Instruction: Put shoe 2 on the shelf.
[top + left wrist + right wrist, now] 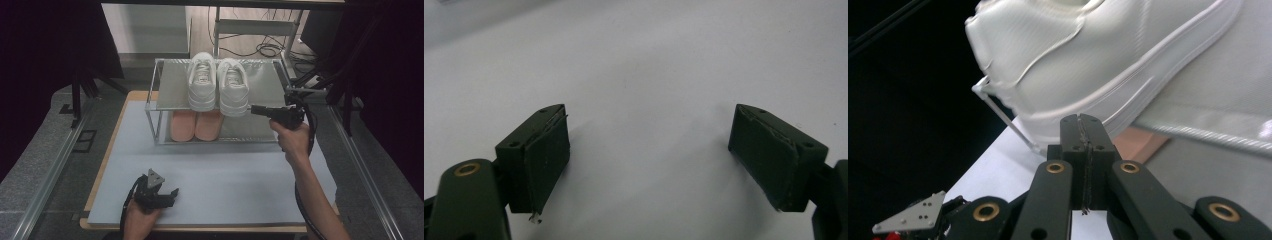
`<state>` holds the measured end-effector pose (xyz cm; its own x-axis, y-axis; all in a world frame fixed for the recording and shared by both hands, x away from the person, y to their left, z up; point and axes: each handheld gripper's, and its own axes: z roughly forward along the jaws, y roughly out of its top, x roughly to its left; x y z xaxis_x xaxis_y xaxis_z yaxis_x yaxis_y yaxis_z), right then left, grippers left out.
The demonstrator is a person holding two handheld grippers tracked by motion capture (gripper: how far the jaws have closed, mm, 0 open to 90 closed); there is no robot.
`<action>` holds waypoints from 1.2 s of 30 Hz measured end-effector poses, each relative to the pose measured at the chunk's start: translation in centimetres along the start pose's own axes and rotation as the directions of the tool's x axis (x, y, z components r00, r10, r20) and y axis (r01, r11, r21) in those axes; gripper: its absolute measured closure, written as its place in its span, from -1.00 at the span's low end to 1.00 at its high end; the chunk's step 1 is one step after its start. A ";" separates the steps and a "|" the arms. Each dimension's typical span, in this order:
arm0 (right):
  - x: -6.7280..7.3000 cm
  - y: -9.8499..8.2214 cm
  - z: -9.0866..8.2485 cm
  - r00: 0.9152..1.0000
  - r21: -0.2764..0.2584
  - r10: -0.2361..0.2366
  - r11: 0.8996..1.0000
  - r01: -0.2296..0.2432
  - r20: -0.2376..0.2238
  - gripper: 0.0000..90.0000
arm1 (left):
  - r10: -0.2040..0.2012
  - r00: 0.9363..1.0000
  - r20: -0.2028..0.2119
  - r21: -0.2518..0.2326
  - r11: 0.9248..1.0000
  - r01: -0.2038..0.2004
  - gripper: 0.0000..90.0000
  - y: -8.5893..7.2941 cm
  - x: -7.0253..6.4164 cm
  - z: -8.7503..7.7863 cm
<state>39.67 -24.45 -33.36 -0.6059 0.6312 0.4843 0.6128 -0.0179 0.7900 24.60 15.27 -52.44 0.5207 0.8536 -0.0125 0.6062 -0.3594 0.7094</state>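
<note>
My left claw (167, 192) sits nearest me, low at the bench's near edge toward its left corner, its jaws standing wide apart with nothing between them but bare grey bench (644, 65). It is idle, so I see little risk there beyond the trailing cable catching if I swing the hand.

The right claw (255, 109) is where trouble could start. In the right gripper view its two jaws are pressed flat together with nothing pinched, and their tips sit just at the sole of the right white sneaker (1098, 65), near its heel. In the high view that claw reaches in from the rack's right side toward the heel, at the front edge of the top shelf (172, 82).

My read: with the jaws together I cannot grasp, only push. The sneaker's heel already reaches the front edge of the shelf, so a sideways nudge could pivot it, knock it into the left white sneaker (202, 82) touching beside it, or tip it off onto the bench. If I mean to grip, I would have to part the jaws first, and parting them this close could itself shove the shoe.

The pink slippers (195, 125) on the lower shelf, directly under the sneakers, would take the hit if either shoe drops forward. The wire rack (152, 122) looks light, so a hard push could slide it toward the bench's far edge.
</note>
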 end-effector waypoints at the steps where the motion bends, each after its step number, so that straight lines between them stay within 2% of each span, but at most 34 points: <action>1: 0.2 -0.4 0.1 1.000 -0.004 -0.004 1.000 0.004 -0.006 1.00 | 0.000 1.000 -0.001 0.000 1.000 0.000 -0.63 0.0 0.0 0.0; 5: 1.0 -1.3 0.9 0.999 -0.007 -0.041 0.999 0.041 0.006 1.00 | 0.000 1.000 0.000 0.000 1.000 0.000 -0.63 0.0 0.0 0.0; 12: 1.7 -1.5 2.0 0.996 -0.026 -0.078 0.997 0.079 0.038 1.00 | 0.000 1.000 0.000 -0.001 1.000 0.000 -0.63 0.0 0.0 0.0; 23: 1.6 -1.4 2.6 0.996 -0.050 -0.076 0.996 0.078 0.044 1.00 | 0.000 1.000 -0.001 -0.002 1.000 0.000 -0.63 0.0 0.0 0.0; 36: 1.1 -0.7 3.7 0.997 -0.047 -0.062 0.997 0.065 0.054 1.00 | -0.002 1.000 0.000 -0.004 1.000 0.002 -0.63 0.0 0.0 0.0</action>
<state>40.44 -20.82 -34.79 -0.6149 0.6718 0.4131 0.5475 -0.0134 0.8367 24.59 15.23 -52.45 0.5195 0.8544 -0.0139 0.6049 -0.3562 0.7122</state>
